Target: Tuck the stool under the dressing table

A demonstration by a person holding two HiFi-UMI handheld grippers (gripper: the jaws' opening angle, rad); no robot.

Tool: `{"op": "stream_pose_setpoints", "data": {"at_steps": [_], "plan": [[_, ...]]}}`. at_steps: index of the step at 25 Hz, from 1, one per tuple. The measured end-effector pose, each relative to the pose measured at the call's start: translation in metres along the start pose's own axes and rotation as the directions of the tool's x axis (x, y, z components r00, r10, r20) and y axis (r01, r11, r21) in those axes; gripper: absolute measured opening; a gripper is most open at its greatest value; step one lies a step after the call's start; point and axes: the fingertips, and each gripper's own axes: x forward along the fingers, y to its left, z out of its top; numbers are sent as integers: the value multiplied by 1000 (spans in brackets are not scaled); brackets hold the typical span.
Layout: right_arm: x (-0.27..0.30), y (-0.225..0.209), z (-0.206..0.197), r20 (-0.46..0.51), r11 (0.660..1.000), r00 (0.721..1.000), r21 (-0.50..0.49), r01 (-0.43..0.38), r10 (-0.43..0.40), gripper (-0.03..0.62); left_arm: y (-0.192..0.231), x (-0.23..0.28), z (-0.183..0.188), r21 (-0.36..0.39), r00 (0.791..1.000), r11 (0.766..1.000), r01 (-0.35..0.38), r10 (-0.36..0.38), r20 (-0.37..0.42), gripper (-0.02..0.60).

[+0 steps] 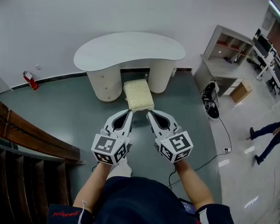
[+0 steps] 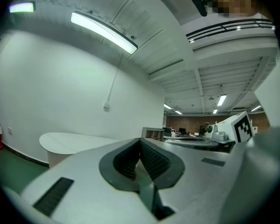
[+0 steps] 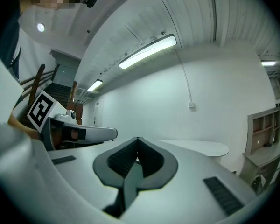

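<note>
The white kidney-shaped dressing table (image 1: 130,50) stands against the far wall on two round pedestals. A stool (image 1: 138,94) with a cream cushion sits between the pedestals, its near half sticking out toward me. My left gripper (image 1: 130,111) and right gripper (image 1: 148,112) are side by side at the stool's near edge, tips pointing at it; whether they touch it I cannot tell. Both are shut with nothing between the jaws. In the left gripper view the gripper (image 2: 140,143) looks over the tabletop (image 2: 70,141). In the right gripper view the gripper (image 3: 137,152) looks toward the tabletop (image 3: 196,147); the stool is hidden in both.
A wooden stair railing (image 1: 28,125) runs along the left. A red fire extinguisher (image 1: 30,80) stands by the wall. At the right are a shelf unit (image 1: 228,45), a cardboard box (image 1: 241,91), a black bag (image 1: 210,101), a floor cable (image 1: 226,134) and a walking person (image 1: 270,134).
</note>
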Motion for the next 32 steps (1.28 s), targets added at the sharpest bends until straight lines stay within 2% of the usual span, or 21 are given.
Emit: {"op": "stream_pose_setpoints", "data": {"at_steps": [6,21,32], "plan": [[42,-12,10,-4,1000,1000,-2,-7,7,12,41,21,10,-17,1000,1000,-19,19,-4,8],[154,-59,29,-34,998,998,3,62,-61,12,131,90,54,13,998,998,54,-54,9,8],[219,-86,25,-62,991,990,27,131,-129,12,187,128,52,-5,993,993,116,-116,-25,8]]}}
